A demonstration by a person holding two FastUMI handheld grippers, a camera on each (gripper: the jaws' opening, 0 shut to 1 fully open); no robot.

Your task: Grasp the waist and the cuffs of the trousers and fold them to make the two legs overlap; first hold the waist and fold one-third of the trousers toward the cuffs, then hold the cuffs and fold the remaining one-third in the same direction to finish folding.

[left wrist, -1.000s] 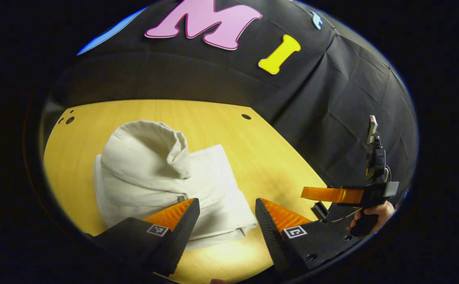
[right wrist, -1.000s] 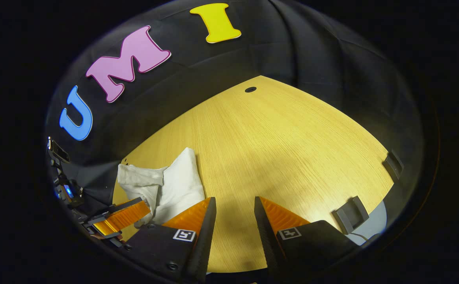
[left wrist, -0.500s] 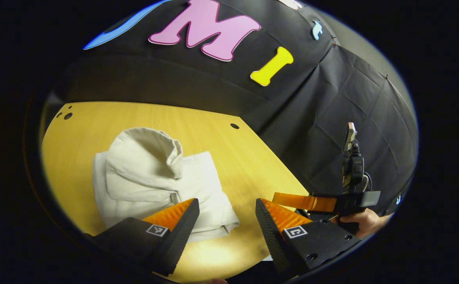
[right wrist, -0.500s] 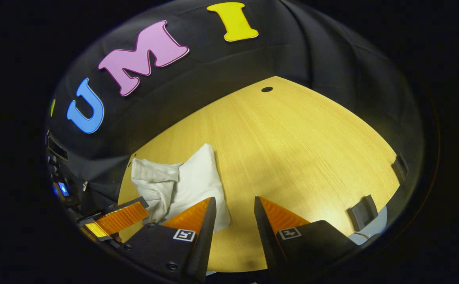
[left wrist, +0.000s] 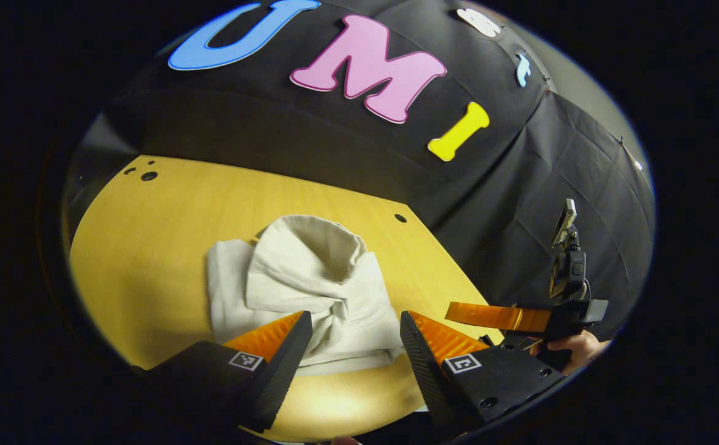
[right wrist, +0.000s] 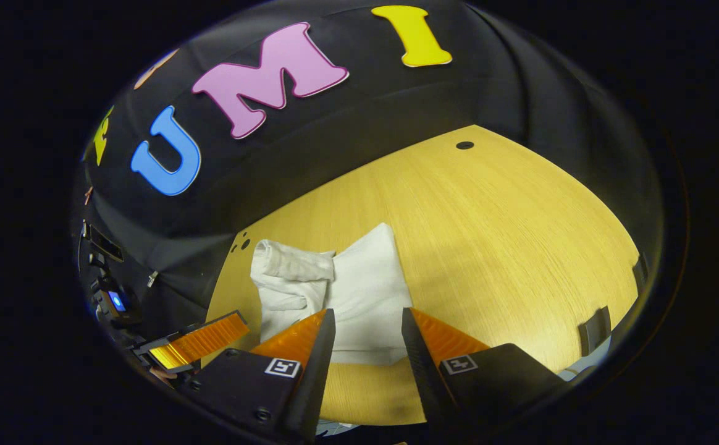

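The trousers [left wrist: 310, 290] are lying bundled on the bench [left wrist: 168, 228], apparently folded into thirds, though the top layer is puffing up. Both the left tool [left wrist: 353, 337] and right tool [right wrist: 365, 334] are hovering spread and gripping nothing, likely because the folding is finished.

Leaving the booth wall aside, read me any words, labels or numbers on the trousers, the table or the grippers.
No readable text.
Trousers: plain cloth, no print or tag visible.
Table: bare wood, no writing.
Left gripper and right gripper: patterned marker squares, no words or numbers.
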